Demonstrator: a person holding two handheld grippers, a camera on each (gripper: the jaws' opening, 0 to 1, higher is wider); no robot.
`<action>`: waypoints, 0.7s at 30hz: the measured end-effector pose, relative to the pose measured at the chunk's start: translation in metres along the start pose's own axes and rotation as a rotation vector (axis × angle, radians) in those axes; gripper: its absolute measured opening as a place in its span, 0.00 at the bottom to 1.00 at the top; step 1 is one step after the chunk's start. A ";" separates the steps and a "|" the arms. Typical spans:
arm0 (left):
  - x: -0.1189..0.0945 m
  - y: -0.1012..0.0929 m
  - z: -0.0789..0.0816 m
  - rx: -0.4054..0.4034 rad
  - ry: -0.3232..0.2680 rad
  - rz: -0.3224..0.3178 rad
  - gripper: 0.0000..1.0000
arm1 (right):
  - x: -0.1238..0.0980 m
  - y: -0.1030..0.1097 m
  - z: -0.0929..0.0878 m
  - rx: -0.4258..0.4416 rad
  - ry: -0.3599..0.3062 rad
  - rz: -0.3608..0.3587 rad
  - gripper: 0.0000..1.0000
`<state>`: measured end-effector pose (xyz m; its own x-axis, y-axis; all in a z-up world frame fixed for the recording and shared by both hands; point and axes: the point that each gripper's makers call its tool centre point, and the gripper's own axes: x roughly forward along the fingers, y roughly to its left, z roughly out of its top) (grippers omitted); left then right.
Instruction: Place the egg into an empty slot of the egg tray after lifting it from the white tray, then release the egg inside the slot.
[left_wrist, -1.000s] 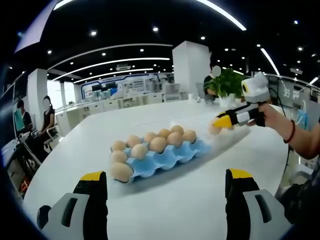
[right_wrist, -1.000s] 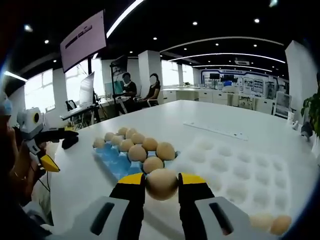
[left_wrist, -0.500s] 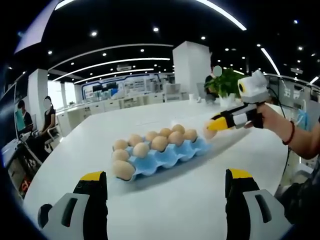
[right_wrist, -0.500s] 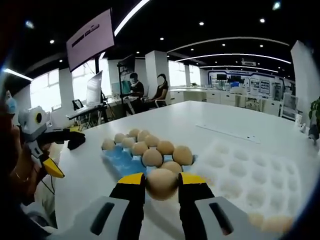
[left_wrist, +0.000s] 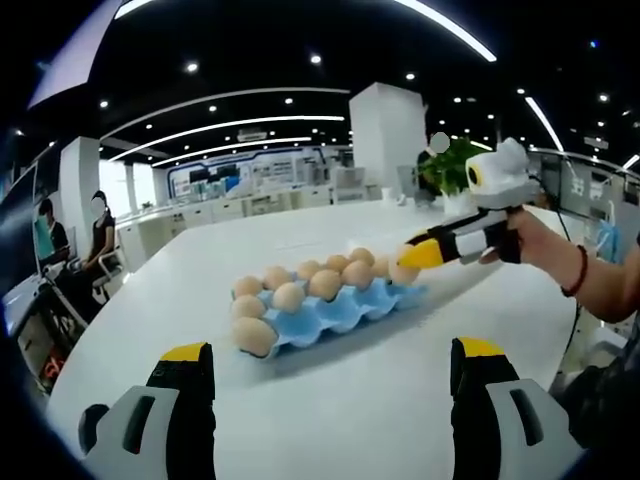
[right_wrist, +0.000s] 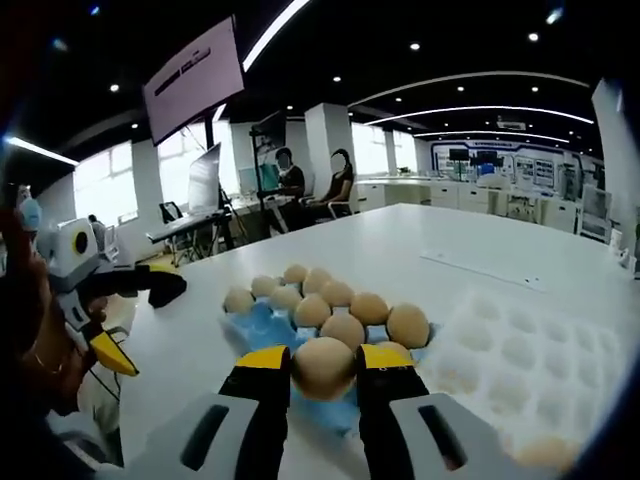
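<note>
I've got the egg (right_wrist: 323, 367) clamped between my right gripper (right_wrist: 324, 371) jaws, and over the last second I've carried it off the white tray (right_wrist: 520, 345) toward the blue egg tray (right_wrist: 258, 326), which now sits just beyond my jaws. In the left gripper view it hangs at the tray's far right end. My left gripper (left_wrist: 335, 365) waits near me, jaws wide apart and empty. Next I judge an empty slot.

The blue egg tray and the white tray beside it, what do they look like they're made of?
Blue egg tray: probably moulded plastic, since its cups look smooth and evenly coloured, though pulp can't be ruled out. White tray: likely thin formed plastic, pale and slightly translucent with soft-edged dimples.
</note>
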<state>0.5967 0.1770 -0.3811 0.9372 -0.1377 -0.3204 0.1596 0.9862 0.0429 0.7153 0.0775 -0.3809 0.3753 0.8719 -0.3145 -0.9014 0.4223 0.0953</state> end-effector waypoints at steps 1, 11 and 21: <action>-0.001 0.001 0.000 -0.001 -0.001 0.001 1.00 | 0.003 0.002 0.000 -0.004 0.003 0.003 0.27; -0.003 0.004 -0.003 -0.003 -0.002 0.007 1.00 | 0.021 0.022 0.002 -0.020 0.014 0.041 0.27; -0.002 0.007 -0.008 0.001 0.010 0.006 1.00 | 0.037 0.034 0.008 -0.007 0.011 0.092 0.27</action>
<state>0.5937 0.1845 -0.3874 0.9350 -0.1305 -0.3298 0.1541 0.9870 0.0463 0.7002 0.1256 -0.3816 0.2881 0.9044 -0.3148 -0.9337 0.3383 0.1176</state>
